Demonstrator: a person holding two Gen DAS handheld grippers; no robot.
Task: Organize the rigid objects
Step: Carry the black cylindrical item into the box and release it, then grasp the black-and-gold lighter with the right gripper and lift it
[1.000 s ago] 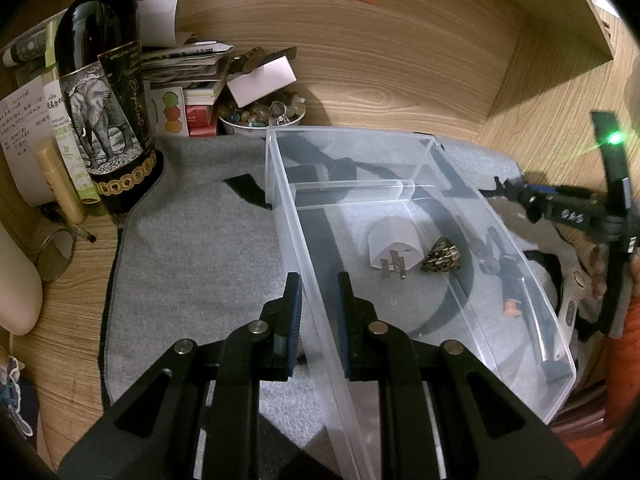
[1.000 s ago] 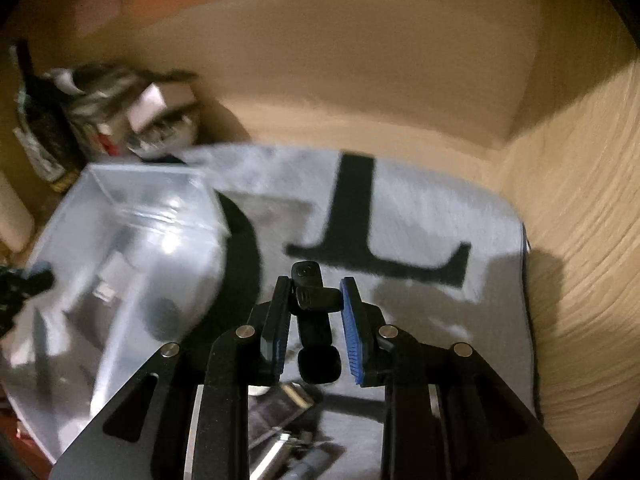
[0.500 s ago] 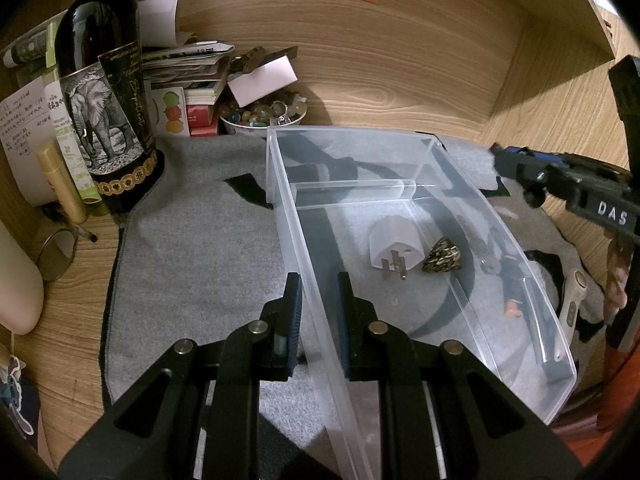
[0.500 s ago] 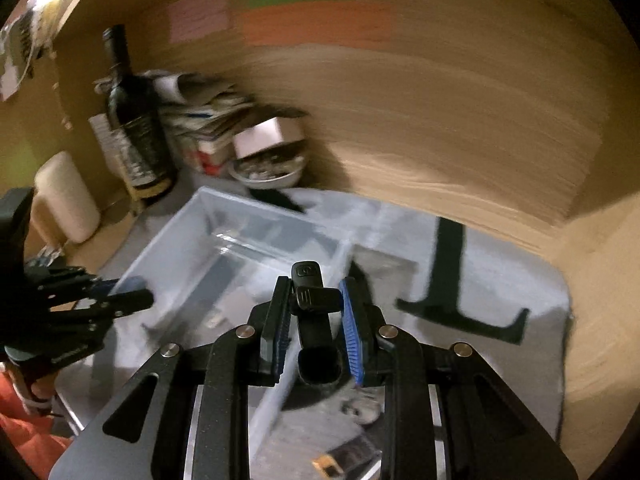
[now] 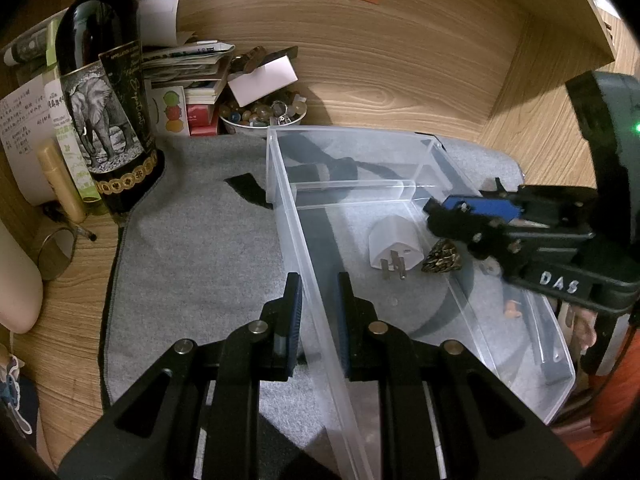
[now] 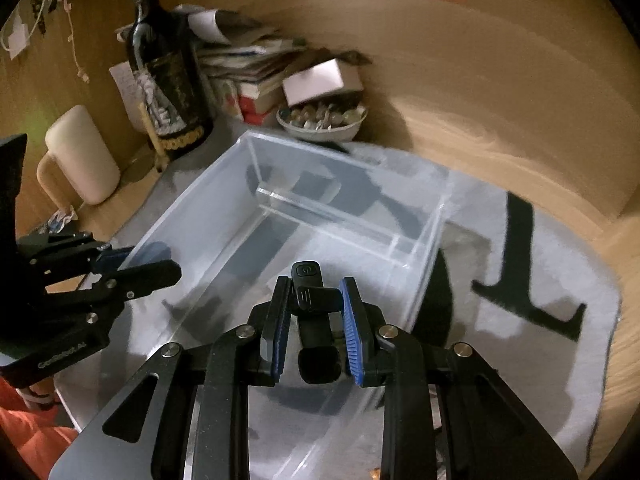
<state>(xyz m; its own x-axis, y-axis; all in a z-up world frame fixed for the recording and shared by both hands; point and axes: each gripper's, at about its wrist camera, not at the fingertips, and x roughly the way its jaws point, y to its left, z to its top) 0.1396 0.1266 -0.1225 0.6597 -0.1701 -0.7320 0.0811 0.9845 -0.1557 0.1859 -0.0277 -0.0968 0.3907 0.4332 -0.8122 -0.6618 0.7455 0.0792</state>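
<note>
A clear plastic bin (image 5: 420,148) stands on a grey mat (image 5: 192,248). In it lie a white plug adapter (image 5: 390,246) and a small patterned cone shell (image 5: 442,258). My left gripper (image 5: 318,300) is shut on the bin's near left wall. My right gripper (image 6: 314,312) is shut on a black clip-like device (image 6: 314,300) and holds it above the bin (image 6: 344,200); it shows over the bin's right side in the left wrist view (image 5: 472,216).
A dark wine bottle (image 5: 104,92), stacked papers and a bowl of stones (image 5: 264,114) stand at the back left against the wooden wall. More small items lie right of the bin (image 5: 512,312). A cream cylinder (image 6: 82,156) stands at the left.
My right gripper has swung left with the black device, from over the mat to above the bin. My left gripper has kept its hold on the bin wall.
</note>
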